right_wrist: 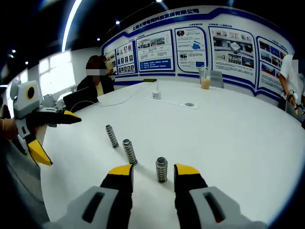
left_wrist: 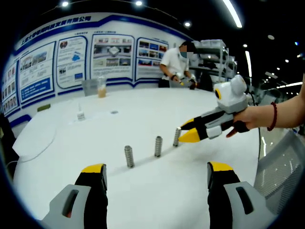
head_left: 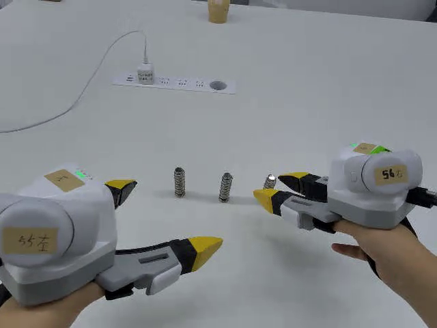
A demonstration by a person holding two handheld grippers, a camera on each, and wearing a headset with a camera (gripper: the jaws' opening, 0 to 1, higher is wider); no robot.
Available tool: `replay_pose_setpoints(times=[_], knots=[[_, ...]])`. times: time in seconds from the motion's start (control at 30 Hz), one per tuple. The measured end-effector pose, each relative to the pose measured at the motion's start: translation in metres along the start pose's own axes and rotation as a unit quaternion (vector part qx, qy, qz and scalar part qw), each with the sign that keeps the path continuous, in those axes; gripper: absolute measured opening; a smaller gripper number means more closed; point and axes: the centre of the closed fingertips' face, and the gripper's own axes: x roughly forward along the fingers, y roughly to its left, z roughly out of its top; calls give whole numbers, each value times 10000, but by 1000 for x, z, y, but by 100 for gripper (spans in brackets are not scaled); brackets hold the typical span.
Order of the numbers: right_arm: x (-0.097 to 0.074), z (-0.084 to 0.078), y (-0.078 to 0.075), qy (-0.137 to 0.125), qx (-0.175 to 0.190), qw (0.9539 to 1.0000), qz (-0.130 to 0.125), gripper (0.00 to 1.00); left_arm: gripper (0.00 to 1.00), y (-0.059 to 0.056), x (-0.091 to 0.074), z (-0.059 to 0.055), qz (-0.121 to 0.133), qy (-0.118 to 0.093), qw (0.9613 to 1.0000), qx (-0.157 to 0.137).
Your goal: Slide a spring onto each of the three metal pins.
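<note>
Right gripper (right_wrist: 153, 172): jaws spread, nothing pinched; the yellow tips are set either side of the nearest spring (right_wrist: 161, 170), with a narrow gap seen on each side.
Why so held: judged that the coil is bracketed so it can be steadied or pressed down without being tipped.
Left gripper (left_wrist: 156, 168): jaws spread wide and empty; held back towards the near edge of the bench (head_left: 307, 102), apart from the row, probably to leave the other claw room.
Task's things: three springs are stood upright in a row across the middle of the bench: the nearest spring, the middle spring (right_wrist: 128, 150) and the far spring (right_wrist: 111, 136).
Pins: hidden inside the coils; cannot be made out separately.
Progress: judged near the end, since each place in the row is seen carrying a spring; the nearest one looks shorter, so its seating may need checking.
Cup (head_left: 218, 10): stood at the far edge of the bench; an amber liquid is seen in it.
Power strip (head_left: 175, 83): laid towards the far side; one socket is filled by a white charger (head_left: 145, 73), the rest are seen bare.
</note>
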Motion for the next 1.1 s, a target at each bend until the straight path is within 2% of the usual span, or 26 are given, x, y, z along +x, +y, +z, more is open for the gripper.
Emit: replay_pose_setpoints(times=[0.07,0.23,0.53,0.7,0.97,1.1], knots=[[-3,0,2,52,96,9999,28,38,89,1,-2,1,4,-14,10000,0],[-11,2,10,100,75,9999,83,46,88,2,-7,3,42,25,10000,42],[-29,10,23,12,89,9998,158,55,88,3,-17,6,99,60,9999,100],[-39,10,30,54,76,9997,205,61,88,3,-21,6,118,86,9998,112],[-53,6,36,96,93,9996,242,64,88,1,-27,1,124,172,9997,123],[-60,5,39,102,101,9996,254,67,89,0,-32,3,130,114,9998,38]])
